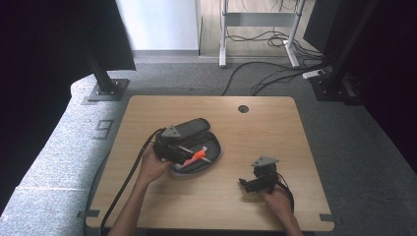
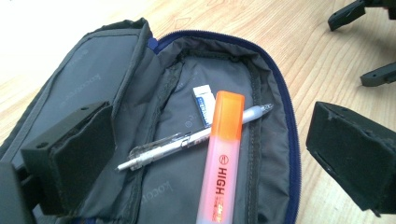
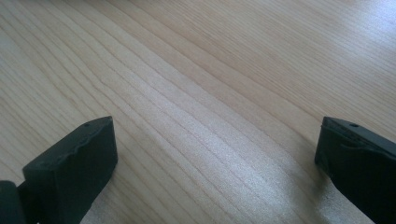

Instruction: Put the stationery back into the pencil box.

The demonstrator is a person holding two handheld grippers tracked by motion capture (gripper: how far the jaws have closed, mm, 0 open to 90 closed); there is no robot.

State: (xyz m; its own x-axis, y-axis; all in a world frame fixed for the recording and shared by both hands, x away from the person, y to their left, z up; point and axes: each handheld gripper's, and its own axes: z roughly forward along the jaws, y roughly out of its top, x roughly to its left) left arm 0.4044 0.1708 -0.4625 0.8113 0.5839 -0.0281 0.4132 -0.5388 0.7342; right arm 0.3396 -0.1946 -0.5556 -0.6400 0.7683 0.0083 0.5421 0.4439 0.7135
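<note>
My left claw (image 2: 205, 154) spread wide above the open pencil case (image 2: 187, 186) on the worktop (image 1: 255, 132), nothing held, orange highlighter (image 2: 222, 158) inside across a pen (image 2: 187, 142), my right claw (image 3: 210, 168) wide open over bare wood

Highlighter (image 2: 224, 158) across pen (image 2: 187, 142), in case (image 2: 275, 140)

A light wooden rectangular table (image 1: 275, 147) stands on grey carpet floor (image 1: 364, 147). Black cables (image 1: 275, 73) sprawl at upper centre beneath a white metal desk frame (image 1: 223, 34); dark black curtains (image 1: 29, 73) flank both sides.
</note>
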